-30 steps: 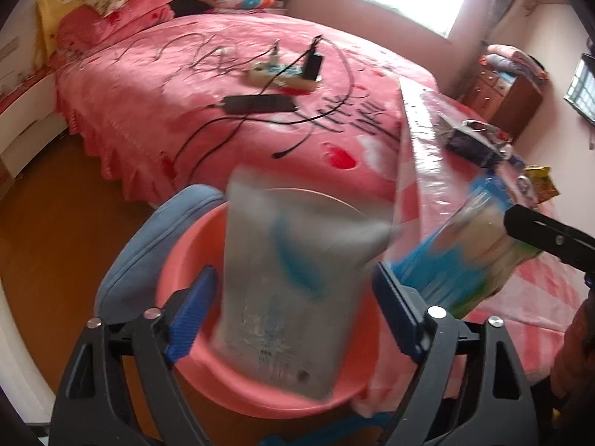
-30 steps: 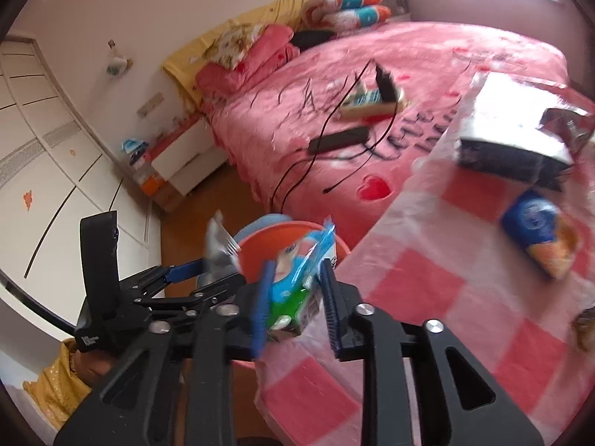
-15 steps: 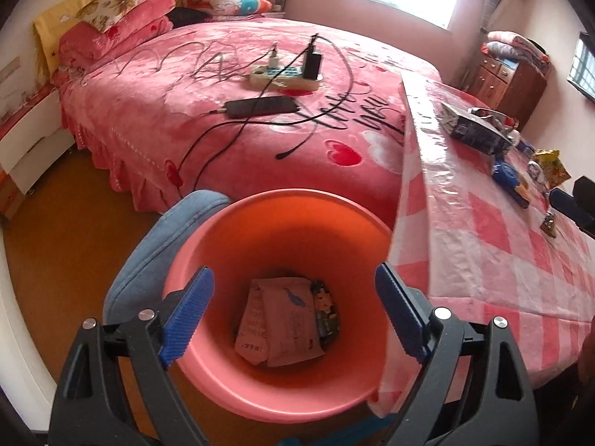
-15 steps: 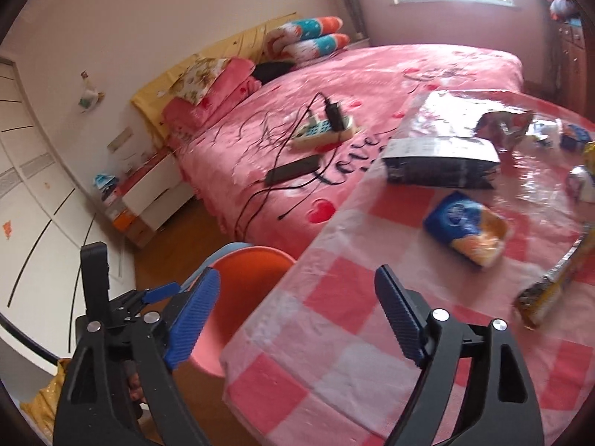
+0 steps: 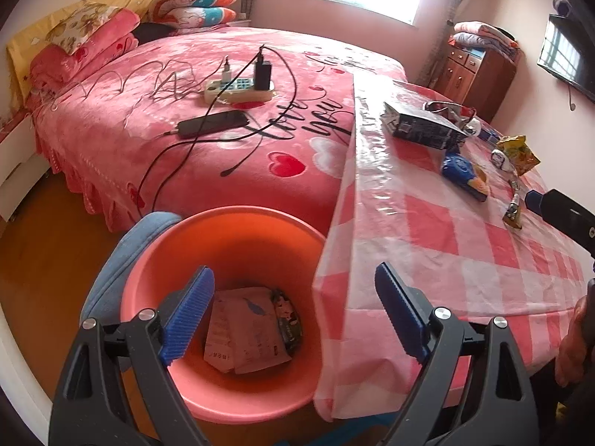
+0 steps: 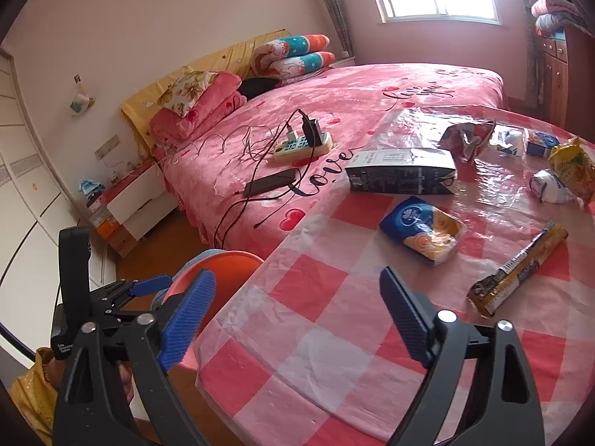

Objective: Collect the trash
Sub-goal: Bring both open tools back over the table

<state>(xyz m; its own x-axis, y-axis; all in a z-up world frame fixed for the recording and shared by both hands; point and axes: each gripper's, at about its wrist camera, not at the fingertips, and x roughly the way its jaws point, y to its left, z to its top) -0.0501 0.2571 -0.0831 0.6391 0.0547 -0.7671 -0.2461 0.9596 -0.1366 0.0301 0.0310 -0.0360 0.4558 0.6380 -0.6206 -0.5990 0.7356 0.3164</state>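
Observation:
My left gripper [image 5: 293, 271] is open and empty over a pink bin [image 5: 230, 212]. In the bin lie a pale wrapper [image 5: 241, 330] and a small dark packet [image 5: 286, 323]. My right gripper [image 6: 297, 275] hangs over the near corner of the checked table [image 6: 334, 334]; its jaws are opening with nothing between them. On the table lie a blue and orange snack bag [image 6: 424, 230], a black carton [image 6: 401, 171], a long gold and black wrapper [image 6: 517, 271], a red foil wrapper [image 6: 468, 133], a yellow bag [image 6: 572, 167] and a white crumpled piece [image 6: 550, 186].
The bin stands between the table's edge and a blue padded seat [image 5: 122, 256]. Behind lies a pink bed [image 5: 186, 85] with a power strip [image 5: 241, 89], a phone [image 5: 212, 122] and cables. A wooden cabinet [image 5: 479, 70] stands far right.
The silvery wrapper between the left jaws has dropped into the bin. The right gripper let go of its blue and green packet, opened wide and swung away from the bin over the table.

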